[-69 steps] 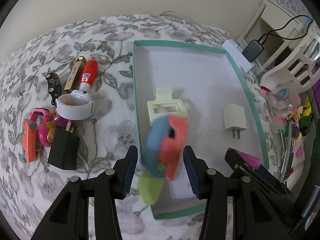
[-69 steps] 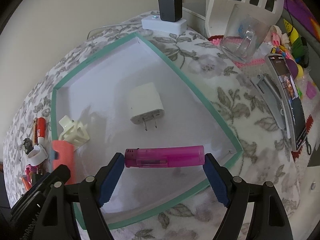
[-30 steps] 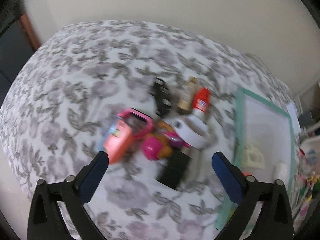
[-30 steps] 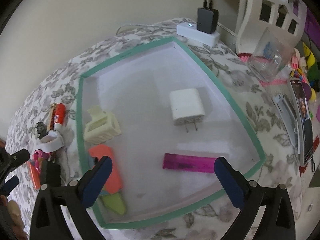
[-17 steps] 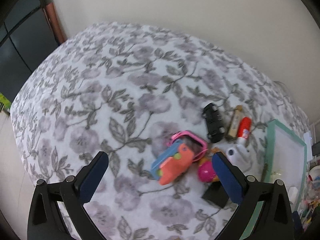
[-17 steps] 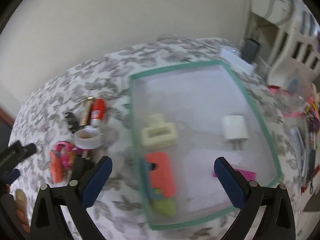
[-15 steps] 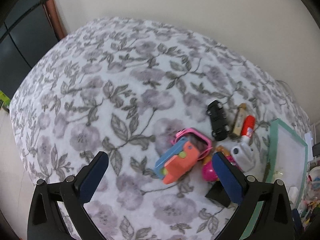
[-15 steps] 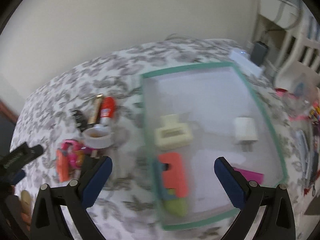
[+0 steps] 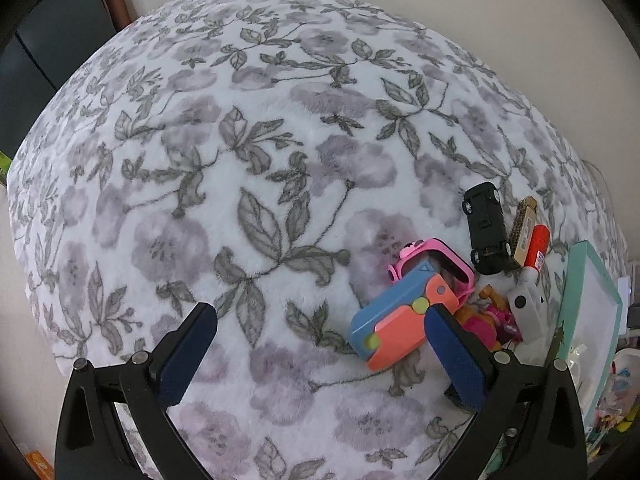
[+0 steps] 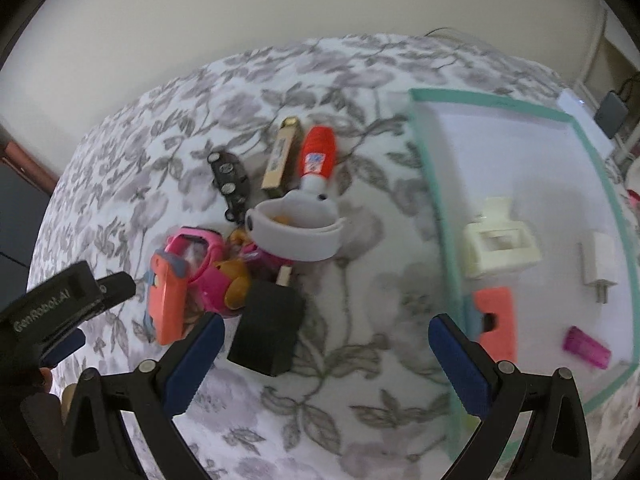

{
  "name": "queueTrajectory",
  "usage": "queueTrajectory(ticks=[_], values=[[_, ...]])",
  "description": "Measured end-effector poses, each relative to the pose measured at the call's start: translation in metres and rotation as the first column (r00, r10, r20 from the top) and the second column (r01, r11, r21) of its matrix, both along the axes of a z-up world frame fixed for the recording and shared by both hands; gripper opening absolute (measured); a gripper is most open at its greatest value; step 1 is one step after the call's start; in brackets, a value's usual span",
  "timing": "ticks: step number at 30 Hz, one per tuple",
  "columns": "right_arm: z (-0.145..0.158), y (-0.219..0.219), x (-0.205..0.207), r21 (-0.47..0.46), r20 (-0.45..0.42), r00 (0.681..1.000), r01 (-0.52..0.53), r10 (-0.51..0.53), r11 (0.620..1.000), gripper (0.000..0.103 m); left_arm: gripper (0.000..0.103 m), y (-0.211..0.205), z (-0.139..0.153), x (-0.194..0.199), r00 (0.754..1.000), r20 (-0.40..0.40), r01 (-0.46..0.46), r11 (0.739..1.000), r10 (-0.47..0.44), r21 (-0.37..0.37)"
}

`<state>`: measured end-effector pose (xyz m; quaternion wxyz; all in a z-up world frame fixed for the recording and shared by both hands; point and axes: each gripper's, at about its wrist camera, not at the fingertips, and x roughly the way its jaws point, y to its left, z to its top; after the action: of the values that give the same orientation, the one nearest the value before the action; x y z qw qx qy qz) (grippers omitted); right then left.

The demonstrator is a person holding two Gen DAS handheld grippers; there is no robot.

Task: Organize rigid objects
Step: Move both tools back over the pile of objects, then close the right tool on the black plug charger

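Both grippers are spread wide with nothing between the pads right now. My left gripper point(image 9: 320, 344) is hanging over the floral blanket point(image 9: 248, 128), and its right pad sits just in front of the blue-and-orange toy point(image 9: 394, 326), which leans on a pink toy watch point(image 9: 434, 266). Past those, toward the tray side of the blanket, I've got the black toy car point(image 9: 486, 228), a slim gold box point(image 9: 524, 232) and a red-capped glue bottle point(image 9: 536, 248) lying side by side, plus a white wrist band point(image 9: 528, 312) next to a magenta-and-orange figure point(image 9: 490, 320). My right gripper point(image 10: 324, 360) is over the stretch of blanket between that pile and the green-rimmed tray point(image 10: 430, 168); the black charger block point(image 10: 266, 330) is just beyond its left pad, touching the pile. From this side the white band point(image 10: 296, 232) stands on edge as a loop with the glue bottle's tip against it. Inside the tray, near the rim that faces the pile, there's a cream hair claw point(image 10: 498, 244) and an orange-topped toy point(image 10: 494, 322); farther in are a white plug adapter point(image 10: 600, 268) and, toward the near corner, a pink lighter point(image 10: 586, 346). This view is a bit blurry, fwiw. I can also see the left gripper poking in at the blanket's left edge.
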<state>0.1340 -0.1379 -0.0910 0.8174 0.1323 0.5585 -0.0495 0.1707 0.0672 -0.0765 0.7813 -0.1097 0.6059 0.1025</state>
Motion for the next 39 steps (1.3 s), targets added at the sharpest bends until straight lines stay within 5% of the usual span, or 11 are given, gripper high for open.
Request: queueTrajectory(ticks=[6, 8, 21, 23, 28, 34, 39], values=[[-0.012, 0.015, 0.006, -0.013, -0.021, 0.999, -0.029, 0.029, 0.999, 0.1, 0.103, -0.005, -0.001, 0.004, 0.999, 0.0, 0.035, 0.999, -0.035, -0.001], [-0.015, 0.019, 0.007, -0.025, -0.028, 0.999, -0.039, 0.038, 0.999, 0.087, 0.103, -0.008, -0.002, 0.005, 0.999, 0.0, 0.053, 0.999, -0.053, -0.003], [-0.025, 0.022, 0.008, -0.001, -0.019, 0.999, -0.043, 0.043, 0.999, 0.051, 0.103, -0.038, -0.017, 0.007, 0.982, -0.037, 0.185, 0.981, -0.183, 0.062], [-0.023, 0.019, 0.007, 0.018, -0.013, 0.999, -0.042, 0.042, 0.999, 0.037, 0.103, -0.042, -0.019, 0.007, 0.981, -0.042, 0.192, 0.978, -0.189, 0.077], [-0.025, 0.006, 0.003, 0.053, -0.016, 1.0, -0.024, 0.025, 0.998, 0.031, 0.102, -0.046, -0.025, 0.009, 0.979, -0.051, 0.203, 0.974, -0.199, 0.103], [-0.025, -0.008, -0.004, 0.075, -0.023, 1.0, 0.005, -0.003, 0.997, 0.031, 0.091, -0.055, -0.027, 0.01, 0.975, -0.038, 0.221, 0.968, -0.218, 0.12], [-0.025, -0.011, -0.006, 0.083, -0.026, 1.0, 0.013, -0.011, 0.996, 0.031, 0.062, -0.065, -0.025, 0.009, 0.965, -0.026, 0.261, 0.961, -0.26, 0.094]])
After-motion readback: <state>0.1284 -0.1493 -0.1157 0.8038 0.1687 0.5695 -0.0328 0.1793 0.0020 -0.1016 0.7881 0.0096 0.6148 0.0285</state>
